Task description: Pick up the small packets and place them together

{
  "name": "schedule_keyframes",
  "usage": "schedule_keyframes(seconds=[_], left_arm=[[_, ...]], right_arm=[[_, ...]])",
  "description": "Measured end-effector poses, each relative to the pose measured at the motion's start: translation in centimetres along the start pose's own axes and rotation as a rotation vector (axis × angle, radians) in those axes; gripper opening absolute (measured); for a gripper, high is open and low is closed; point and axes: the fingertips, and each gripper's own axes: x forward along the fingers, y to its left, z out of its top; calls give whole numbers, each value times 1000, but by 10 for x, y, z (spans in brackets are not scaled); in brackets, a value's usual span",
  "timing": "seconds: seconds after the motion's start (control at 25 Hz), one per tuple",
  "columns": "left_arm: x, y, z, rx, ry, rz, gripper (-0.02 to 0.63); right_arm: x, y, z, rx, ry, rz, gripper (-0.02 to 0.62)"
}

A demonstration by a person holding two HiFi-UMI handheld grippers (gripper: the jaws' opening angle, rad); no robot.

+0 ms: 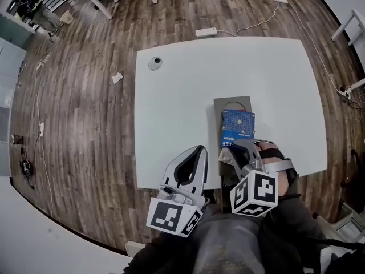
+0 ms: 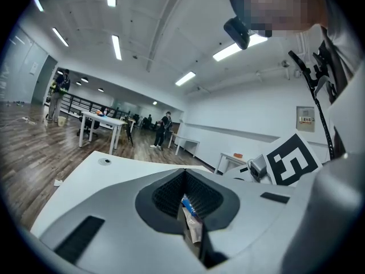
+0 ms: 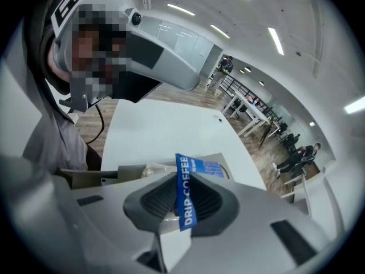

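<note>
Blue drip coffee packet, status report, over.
Left gripper shut on small blue-and-white packet. Right gripper slightly open around blue drip coffee packet, resting on brown cardboard tray. Nothing in the way.

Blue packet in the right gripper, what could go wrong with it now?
The right gripper's jaws look slightly apart around the blue packet's raised edge, so pulling away could snag it and drag it off the brown tray. The left gripper pinches a small packet near the table's front edge; a slip might drop it on the floor.
</note>
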Motion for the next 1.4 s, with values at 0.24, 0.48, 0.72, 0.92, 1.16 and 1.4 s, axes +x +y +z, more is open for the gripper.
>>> schedule_keyframes(seconds=[0.24, 0.48, 0.72, 0.92, 1.16, 1.4], left_arm=[[-4, -1, -6, -6, 6, -14, 3], [-15, -7, -4, 5, -9, -21, 3], [-35, -24, 0, 17, -47, -33, 3], [-60, -45, 1, 31, -83, -42, 3], [-90, -75, -11, 47, -97, -61, 3], [-113, -96, -29, 53, -69, -69, 3]], right_arm=[[5, 16, -1, 25, -11, 59, 114], [-5, 20, 3, 29, -19, 11, 137], [-27, 30, 1, 19, -20, -31, 137], [-51, 49, -3, 8, -22, -67, 137], [-74, 82, -22, 35, -19, -88, 137], [-59, 135, -51, 107, 0, 15, 137]])
